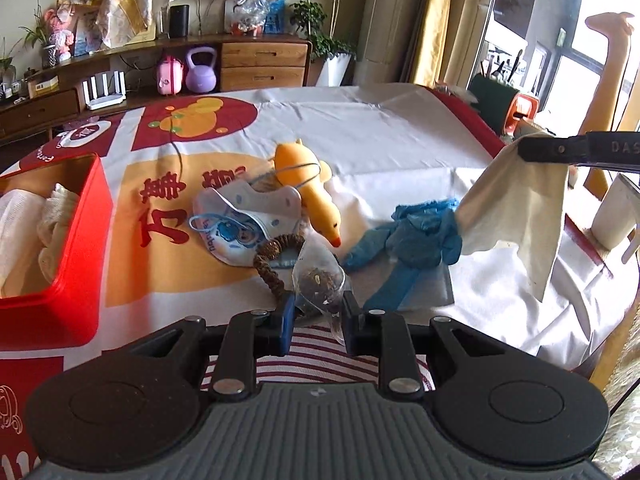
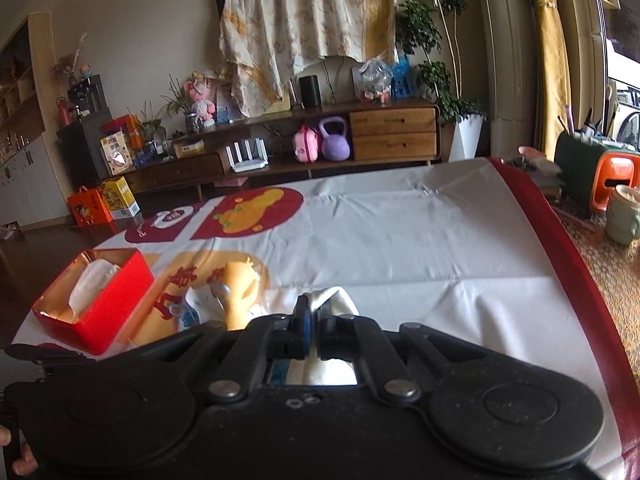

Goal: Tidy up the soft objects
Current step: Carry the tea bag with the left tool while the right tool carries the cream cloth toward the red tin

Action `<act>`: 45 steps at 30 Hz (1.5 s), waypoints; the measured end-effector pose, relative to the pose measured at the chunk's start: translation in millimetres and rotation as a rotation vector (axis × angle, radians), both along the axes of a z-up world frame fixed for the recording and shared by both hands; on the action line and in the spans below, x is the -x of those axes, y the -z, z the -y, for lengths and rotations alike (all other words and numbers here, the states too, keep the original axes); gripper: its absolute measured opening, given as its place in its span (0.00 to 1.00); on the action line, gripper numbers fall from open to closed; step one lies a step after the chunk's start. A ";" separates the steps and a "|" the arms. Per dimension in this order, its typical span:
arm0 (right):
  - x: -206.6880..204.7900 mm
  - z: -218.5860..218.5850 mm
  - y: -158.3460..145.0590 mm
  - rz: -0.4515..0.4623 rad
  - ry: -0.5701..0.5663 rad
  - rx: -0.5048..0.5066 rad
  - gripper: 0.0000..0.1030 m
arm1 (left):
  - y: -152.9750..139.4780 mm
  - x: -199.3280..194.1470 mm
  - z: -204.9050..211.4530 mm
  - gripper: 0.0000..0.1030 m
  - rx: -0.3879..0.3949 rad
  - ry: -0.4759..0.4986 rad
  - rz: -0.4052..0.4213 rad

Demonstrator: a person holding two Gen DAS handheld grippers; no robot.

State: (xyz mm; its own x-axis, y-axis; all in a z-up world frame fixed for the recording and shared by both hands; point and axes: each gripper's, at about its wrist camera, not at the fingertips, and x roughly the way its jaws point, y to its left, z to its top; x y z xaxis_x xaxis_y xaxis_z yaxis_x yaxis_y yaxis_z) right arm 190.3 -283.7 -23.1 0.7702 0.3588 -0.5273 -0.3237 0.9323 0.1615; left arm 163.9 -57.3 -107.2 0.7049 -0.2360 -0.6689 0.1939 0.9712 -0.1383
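The right gripper (image 2: 314,322) has its jaws closed on a cream cloth (image 1: 516,204); seen from the left wrist, the cloth hangs free from the pinch, lifted clear of the desk (image 1: 380,140), with its lower corner trailing down toward the near right; it looks thin and limp, creased, pale with a faint smudge low down. The red box (image 1: 76,248) sits at the far left of the desk, already holding white folded cloths, so it is probably the place for the cloth; from the right jaws the box lies well off to the left and a little ahead, with the pile of other soft things between them.

The left gripper (image 1: 318,316) has its jaws partly open around a small clear pouch (image 1: 318,278) of dark bits, their tips at its two sides; whether they press it I cannot tell. Just beyond lie a brown hair tie (image 1: 276,256), a child's face mask (image 1: 244,216), an orange duck toy (image 1: 310,184) whose long body runs from far left to near right, and crumpled blue gloves (image 1: 404,240). The left hand is the nearer to the box.
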 end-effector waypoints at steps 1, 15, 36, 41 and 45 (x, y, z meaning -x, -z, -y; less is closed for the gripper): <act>1.0 -1.2 -3.6 0.006 -0.006 -0.006 0.02 | -2.1 0.4 -1.5 0.23 0.002 -0.003 0.002; 4.7 -38.7 -46.5 0.049 -0.143 -0.035 0.03 | -47.8 7.6 -29.1 0.23 0.007 -0.051 0.041; -6.9 -184.5 -71.3 0.048 -0.413 -0.012 0.03 | -91.6 24.2 -125.0 0.23 -0.036 -0.223 0.088; -11.9 -218.6 -74.8 0.039 -0.460 -0.016 0.03 | -93.4 25.6 -149.4 0.23 -0.052 -0.254 0.077; -18.7 -241.5 -73.4 0.027 -0.486 -0.014 0.03 | -91.1 23.4 -170.2 0.23 -0.063 -0.278 0.056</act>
State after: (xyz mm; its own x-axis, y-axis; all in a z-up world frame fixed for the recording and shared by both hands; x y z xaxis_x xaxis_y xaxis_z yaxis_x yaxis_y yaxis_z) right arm 209.1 -42.2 50.2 0.5249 0.6873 -0.5020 -0.7255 0.6697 0.1582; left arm 140.5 112.9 -16.1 0.7733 0.0123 -0.6339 -0.0756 0.9945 -0.0729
